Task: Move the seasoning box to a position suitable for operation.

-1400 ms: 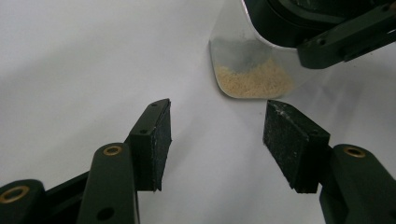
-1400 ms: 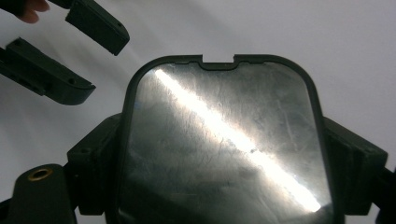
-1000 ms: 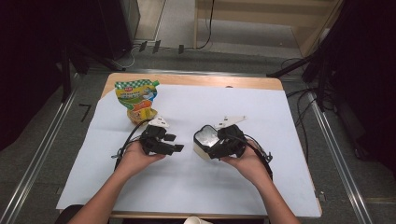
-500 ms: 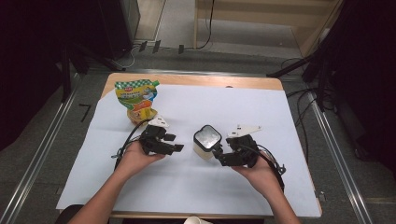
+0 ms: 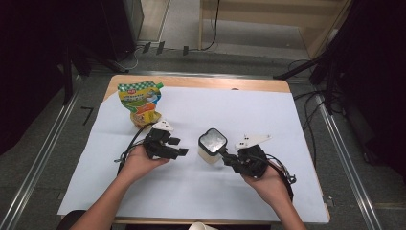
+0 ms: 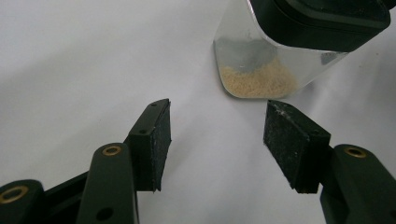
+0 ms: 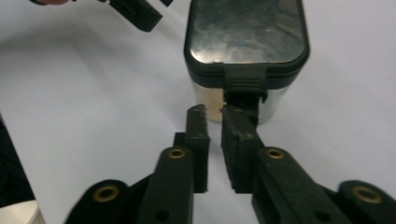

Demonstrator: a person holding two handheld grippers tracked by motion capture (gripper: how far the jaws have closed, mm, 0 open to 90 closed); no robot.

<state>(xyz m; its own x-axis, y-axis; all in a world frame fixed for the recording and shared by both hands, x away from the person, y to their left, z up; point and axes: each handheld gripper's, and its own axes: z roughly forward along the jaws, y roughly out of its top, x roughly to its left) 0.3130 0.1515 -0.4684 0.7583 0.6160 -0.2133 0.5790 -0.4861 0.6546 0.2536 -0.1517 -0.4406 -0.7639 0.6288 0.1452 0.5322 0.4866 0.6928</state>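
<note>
The right gripper (image 5: 229, 154) has let go of the clear canister (image 5: 212, 146) and drawn back toward the person's side; its jaws have just been closing and now stand nearly together with nothing between them, their tips just short of the latch tab (image 7: 244, 78) on the canister's black lid; judging from this, the carrying step looks finished and the next work is probably on the latch or lid, with the snack pouch (image 5: 140, 101) waiting well apart at the table's far left corner; the canister stands upright on the white sheet (image 5: 297, 124), between the two grippers; the left gripper (image 5: 181, 147) has kept still, jaws parted and empty, aimed at the canister's side

The left gripper view shows a low layer of tan granules (image 6: 259, 81) inside the canister, which the lid hides from the high view; the right gripper view shows the latch face and the lid's reflective top (image 7: 246, 30); the high view gives the whole layout
</note>
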